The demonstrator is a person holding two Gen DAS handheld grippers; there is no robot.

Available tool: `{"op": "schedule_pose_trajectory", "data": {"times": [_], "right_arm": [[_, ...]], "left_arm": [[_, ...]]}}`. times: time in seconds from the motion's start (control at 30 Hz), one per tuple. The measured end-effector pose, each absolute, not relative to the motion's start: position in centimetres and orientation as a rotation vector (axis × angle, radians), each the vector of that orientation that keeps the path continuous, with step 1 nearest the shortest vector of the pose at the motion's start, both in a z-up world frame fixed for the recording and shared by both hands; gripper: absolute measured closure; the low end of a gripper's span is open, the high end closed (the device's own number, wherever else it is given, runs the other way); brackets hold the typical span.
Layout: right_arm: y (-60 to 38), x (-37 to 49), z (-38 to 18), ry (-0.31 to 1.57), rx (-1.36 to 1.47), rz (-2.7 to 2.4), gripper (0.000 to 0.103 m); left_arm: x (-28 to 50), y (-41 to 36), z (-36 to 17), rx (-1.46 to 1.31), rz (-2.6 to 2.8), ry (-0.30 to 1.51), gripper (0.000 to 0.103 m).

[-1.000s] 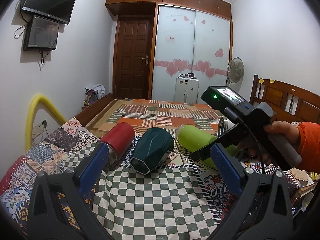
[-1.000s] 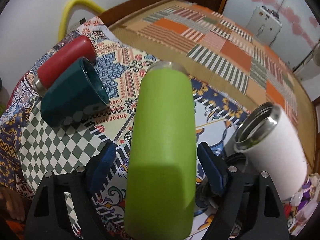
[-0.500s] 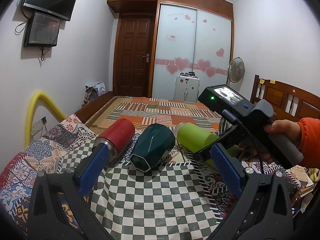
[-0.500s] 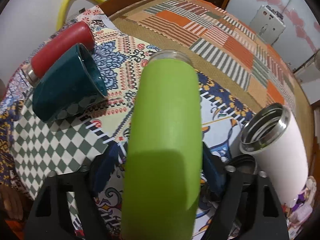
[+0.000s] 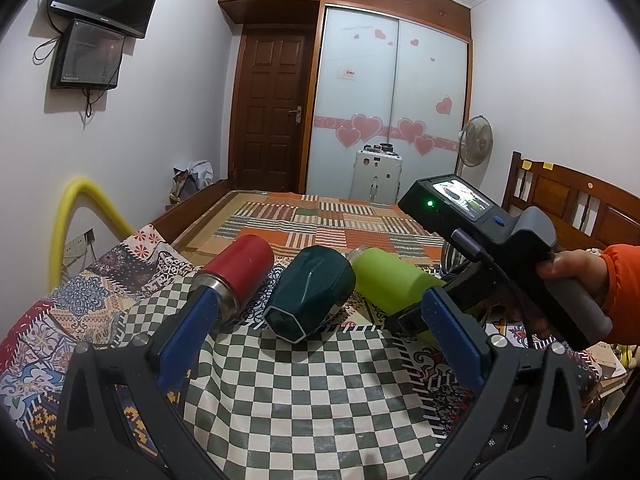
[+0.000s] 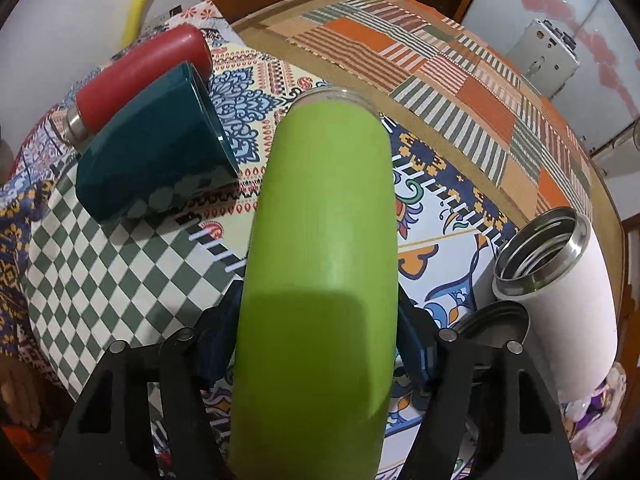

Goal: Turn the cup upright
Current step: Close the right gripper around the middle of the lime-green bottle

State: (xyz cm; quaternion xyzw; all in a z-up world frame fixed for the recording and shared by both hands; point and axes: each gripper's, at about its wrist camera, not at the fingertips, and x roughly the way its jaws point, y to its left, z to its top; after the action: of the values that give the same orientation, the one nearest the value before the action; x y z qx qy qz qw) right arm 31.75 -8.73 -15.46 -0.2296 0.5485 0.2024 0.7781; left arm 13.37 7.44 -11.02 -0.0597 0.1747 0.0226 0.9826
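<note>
A lime green cup (image 6: 320, 240) lies on its side on the patterned cloth, its open mouth pointing away from me. My right gripper (image 6: 316, 344) is shut on its lower body, with a blue pad pressed against each side. In the left wrist view the green cup (image 5: 390, 280) lies at the right with the right gripper (image 5: 408, 320) clamped on it. My left gripper (image 5: 320, 332) is open and empty, hovering over the checkered cloth (image 5: 304, 392) in front of the cups.
A dark teal cup (image 5: 310, 296) and a red cup (image 5: 236, 276) lie on their sides left of the green one. A white steel-rimmed cup (image 6: 560, 280) lies at the right, a dark lid (image 6: 492, 328) beside it. A bed with a striped mat (image 5: 320, 220) lies beyond.
My right gripper has closed from open onto the green cup. The left gripper has tilted upward slightly, so the cups sit lower in its view.
</note>
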Motion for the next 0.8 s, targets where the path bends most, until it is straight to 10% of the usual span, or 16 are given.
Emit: {"op": "schedule_pose_trajectory", "data": {"times": [0.8], "right_arm": [[-9.7, 23.1, -10.0, 1.064, -0.446, 0.455, 0.040]], "left_arm": [[9.6, 6.5, -8.4, -0.095, 0.054, 0.314, 0.000]]}}
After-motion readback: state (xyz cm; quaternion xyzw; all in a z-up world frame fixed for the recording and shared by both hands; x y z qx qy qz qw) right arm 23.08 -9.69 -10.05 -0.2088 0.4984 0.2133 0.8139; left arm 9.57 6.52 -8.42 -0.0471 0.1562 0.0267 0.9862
